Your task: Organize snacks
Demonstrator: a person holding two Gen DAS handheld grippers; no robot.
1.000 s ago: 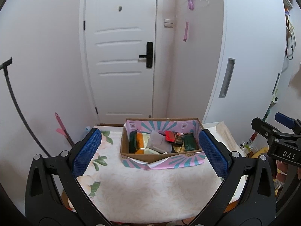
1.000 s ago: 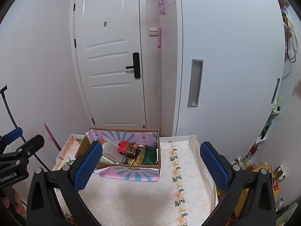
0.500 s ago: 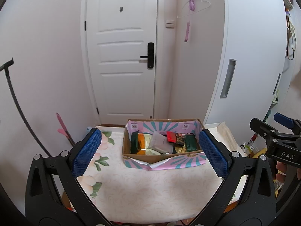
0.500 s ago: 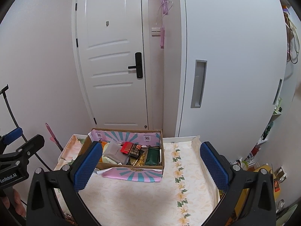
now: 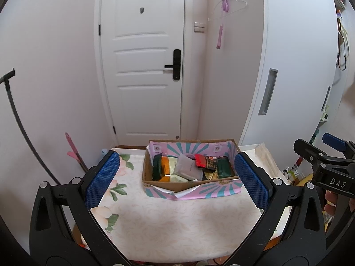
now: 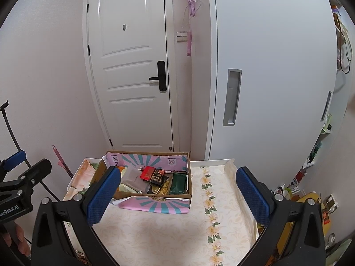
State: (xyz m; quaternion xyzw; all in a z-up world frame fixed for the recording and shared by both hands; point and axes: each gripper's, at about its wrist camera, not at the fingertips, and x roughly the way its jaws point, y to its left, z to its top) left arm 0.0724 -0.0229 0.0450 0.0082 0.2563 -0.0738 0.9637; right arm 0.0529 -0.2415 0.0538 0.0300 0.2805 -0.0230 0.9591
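Left wrist view: a white door (image 5: 146,66) fills the upper centre, a wardrobe (image 5: 295,66) the right, a pink hanger (image 5: 224,2) between them. A floral-clothed table (image 5: 177,221) takes the lower half. At mid-frame on it sits the box (image 5: 177,184), holding the snacks (image 5: 193,166). The left gripper (image 5: 177,181) hangs released, jaws wide, nothing between them; the box lies beyond the tips, framed by both pads. The right gripper (image 5: 328,155) shows at the right edge.

Right wrist view: the same door (image 6: 133,66) stands upper left, the wardrobe (image 6: 277,66) right. The box (image 6: 155,199) sits left of centre on the table (image 6: 166,239), snacks (image 6: 155,177) inside. The right gripper (image 6: 177,192) is spread wide and empty; its left pad overlaps the box's near-left corner. The left gripper (image 6: 22,177) shows at the left edge.
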